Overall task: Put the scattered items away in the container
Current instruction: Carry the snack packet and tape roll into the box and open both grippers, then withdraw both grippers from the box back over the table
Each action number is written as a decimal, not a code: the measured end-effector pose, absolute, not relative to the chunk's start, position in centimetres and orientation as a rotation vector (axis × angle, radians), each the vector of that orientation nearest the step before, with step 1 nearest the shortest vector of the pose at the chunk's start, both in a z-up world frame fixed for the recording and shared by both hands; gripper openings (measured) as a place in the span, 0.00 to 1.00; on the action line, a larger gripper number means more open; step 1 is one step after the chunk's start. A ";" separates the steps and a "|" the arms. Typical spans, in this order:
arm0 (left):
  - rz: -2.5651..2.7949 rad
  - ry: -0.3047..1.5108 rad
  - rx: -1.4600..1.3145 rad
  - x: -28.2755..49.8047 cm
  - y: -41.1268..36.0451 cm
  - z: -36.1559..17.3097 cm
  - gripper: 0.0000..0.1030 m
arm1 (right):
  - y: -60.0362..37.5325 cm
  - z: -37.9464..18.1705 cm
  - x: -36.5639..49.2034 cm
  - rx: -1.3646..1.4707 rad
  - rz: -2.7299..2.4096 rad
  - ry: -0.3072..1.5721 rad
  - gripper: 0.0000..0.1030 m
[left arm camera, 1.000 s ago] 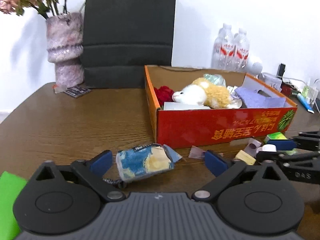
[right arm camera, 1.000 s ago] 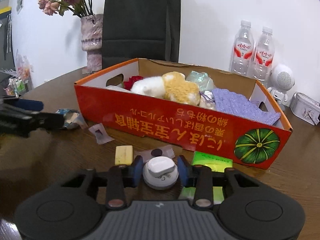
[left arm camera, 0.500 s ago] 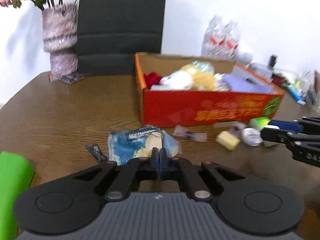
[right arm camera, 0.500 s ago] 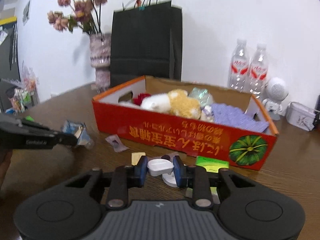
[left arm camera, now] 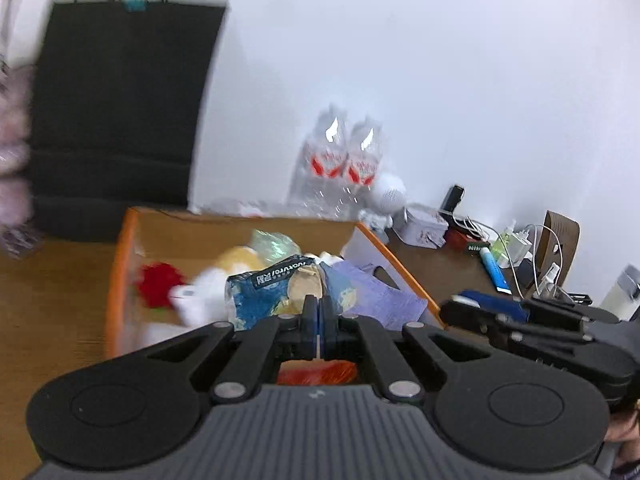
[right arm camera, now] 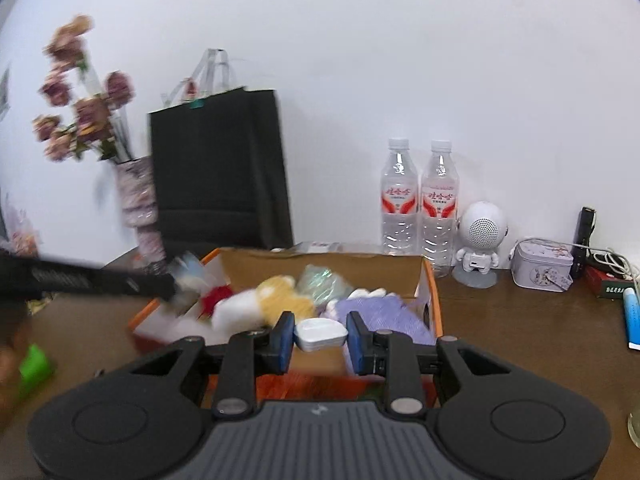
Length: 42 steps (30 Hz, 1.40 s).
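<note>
The orange cardboard box (left arm camera: 120, 264) (right arm camera: 434, 300) sits on the brown table, with a plush toy (right arm camera: 276, 296), a red item (left arm camera: 158, 280) and a purple cloth (right arm camera: 384, 312) inside. My left gripper (left arm camera: 319, 312) is shut on the edge of a crumpled blue snack packet (left arm camera: 264, 292), held in the air above the box. My right gripper (right arm camera: 320, 336) is shut on a small white case (right arm camera: 320, 333), held over the near wall of the box. In the right wrist view the left gripper (right arm camera: 172, 284) comes in from the left with the blurred packet (right arm camera: 188, 276) at its tip.
A black paper bag (right arm camera: 220, 176) and a vase of dried flowers (right arm camera: 138, 204) stand behind the box. Two water bottles (right arm camera: 418, 200), a white robot-shaped speaker (right arm camera: 480, 240), a tin (right arm camera: 542, 266) and cables lie at the back right. A green object (right arm camera: 34, 366) lies at the left.
My left gripper shut on the snack packet and lifted it off the table to over the box. My right gripper rose with the white case from the table to the box's near wall.
</note>
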<state>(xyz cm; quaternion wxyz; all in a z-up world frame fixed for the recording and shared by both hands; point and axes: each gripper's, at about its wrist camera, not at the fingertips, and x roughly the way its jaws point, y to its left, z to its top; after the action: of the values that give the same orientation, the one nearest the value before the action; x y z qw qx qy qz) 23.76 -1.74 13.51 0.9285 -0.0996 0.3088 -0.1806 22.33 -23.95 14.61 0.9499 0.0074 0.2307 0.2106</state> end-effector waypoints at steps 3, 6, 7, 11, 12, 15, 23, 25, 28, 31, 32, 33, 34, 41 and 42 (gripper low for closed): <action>-0.383 0.706 -0.176 26.6 -3.2 11.1 0.14 | -23.2 14.6 26.6 0.039 0.422 0.545 0.26; -0.365 0.698 -0.185 26.4 -2.6 9.5 0.76 | -21.9 13.0 30.0 0.018 0.397 0.618 0.26; -0.372 0.679 -0.179 26.1 -2.2 9.5 0.79 | -21.5 12.3 30.9 0.022 0.396 0.646 0.26; -0.287 0.639 -0.206 25.3 0.7 10.2 0.88 | -21.1 9.6 33.4 0.071 0.372 0.707 0.36; -0.260 0.641 -0.219 25.1 1.4 10.5 0.88 | -21.2 9.4 33.6 0.090 0.368 0.718 0.42; -0.214 0.647 -0.237 24.1 2.5 11.0 0.91 | -22.4 9.3 32.7 0.158 0.360 0.699 0.56; -0.087 0.672 -0.070 17.6 0.4 10.5 1.00 | -25.9 9.6 24.2 0.209 0.294 0.628 0.72; -0.085 0.679 -0.029 15.2 -0.5 9.8 1.00 | -25.9 9.6 20.8 0.196 0.295 0.620 0.78; -0.085 0.653 -0.015 11.2 -1.3 8.8 1.00 | -25.3 9.3 15.6 0.110 0.301 0.580 0.83; -0.076 0.638 -0.077 7.6 -1.0 7.4 1.00 | -24.5 8.0 11.6 0.040 0.318 0.583 0.85; -0.072 0.635 -0.110 6.6 -0.8 6.7 1.00 | -24.2 7.5 10.6 0.023 0.324 0.591 0.85; -0.067 0.632 -0.130 5.6 -0.8 6.1 1.00 | -24.0 7.0 9.7 0.005 0.322 0.603 0.85; -0.066 0.632 -0.134 4.9 -0.8 5.6 1.00 | -23.8 6.6 9.0 -0.015 0.314 0.616 0.85; -0.013 0.692 -0.043 2.6 -2.3 3.4 1.00 | -22.8 3.8 5.4 -0.115 0.320 0.658 0.92; -0.020 0.703 -0.044 2.4 -2.3 3.1 1.00 | -22.8 3.4 5.2 -0.116 0.329 0.662 0.94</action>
<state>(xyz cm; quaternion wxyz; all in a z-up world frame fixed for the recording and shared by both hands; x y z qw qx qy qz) 2.43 -2.34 3.10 0.9386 -0.0218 0.3441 -0.0100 5.21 -22.78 3.45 0.9308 -0.0567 0.3234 0.1605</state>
